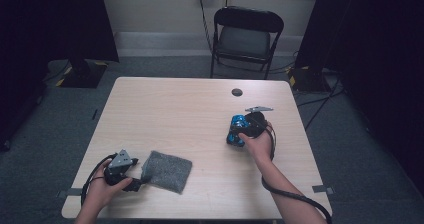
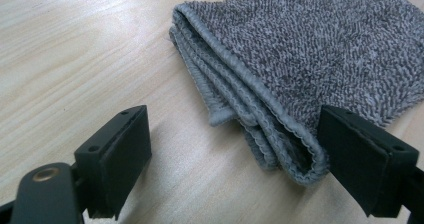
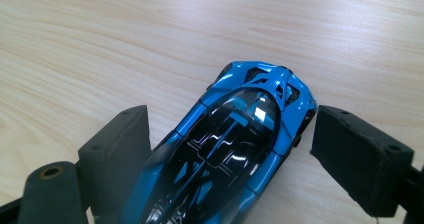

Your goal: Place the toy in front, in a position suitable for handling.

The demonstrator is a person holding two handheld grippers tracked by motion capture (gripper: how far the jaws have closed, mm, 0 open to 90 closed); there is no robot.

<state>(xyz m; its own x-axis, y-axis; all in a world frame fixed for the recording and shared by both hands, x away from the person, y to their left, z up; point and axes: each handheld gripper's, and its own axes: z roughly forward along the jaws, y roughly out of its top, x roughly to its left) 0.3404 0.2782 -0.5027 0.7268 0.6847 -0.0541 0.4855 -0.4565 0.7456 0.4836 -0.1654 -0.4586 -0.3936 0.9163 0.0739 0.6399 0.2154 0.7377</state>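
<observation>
Right gripper stands wide open around the blue toy car, whose long axis runs along the jaws, on the table well right of the grey cloth. Left gripper is open too, with the cloth's folded corner between its jaws.

1. A folded grey terry-cloth towel lies flat on the table, lower left of centre in the high view; its stacked, stitched edges face the lower middle of the left gripper view.
2. A glossy blue-and-black toy sports car stands on its wheels, right of centre in the high view.
</observation>
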